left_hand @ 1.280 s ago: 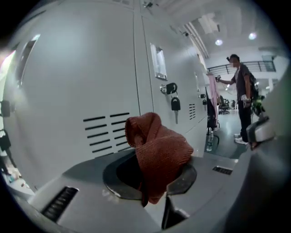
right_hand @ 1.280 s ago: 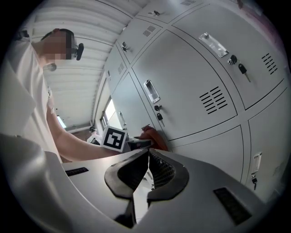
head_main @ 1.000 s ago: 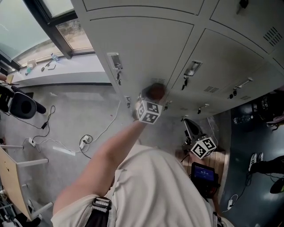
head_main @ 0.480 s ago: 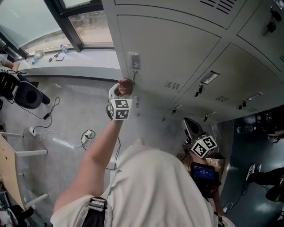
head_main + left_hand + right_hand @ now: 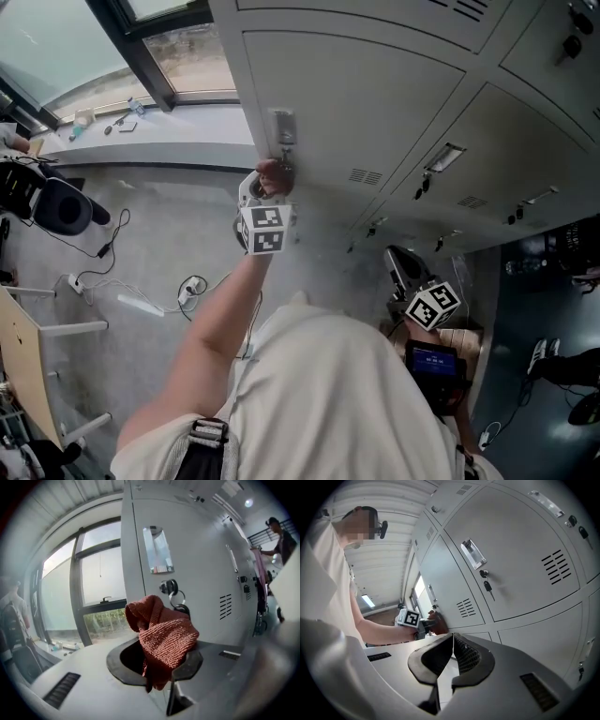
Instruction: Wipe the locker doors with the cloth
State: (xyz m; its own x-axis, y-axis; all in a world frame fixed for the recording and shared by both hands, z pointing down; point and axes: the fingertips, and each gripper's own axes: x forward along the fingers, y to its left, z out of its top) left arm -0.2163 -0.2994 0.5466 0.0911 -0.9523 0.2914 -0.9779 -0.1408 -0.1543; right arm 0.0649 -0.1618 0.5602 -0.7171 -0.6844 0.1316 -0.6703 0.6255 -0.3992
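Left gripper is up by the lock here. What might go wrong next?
The cloth clamped in the left gripper sits right beside the key in the locker door; the knit could snag there and tug the key. Most of the cloth bunches loosely above the jaws, so it may slip out under pressure. The right gripper is shut and empty, so it offers no backup.

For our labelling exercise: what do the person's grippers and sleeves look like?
The left gripper and right gripper share pale grey bodies, black tongs and a white cube with black square markers. The person wears a short-sleeved cream top.
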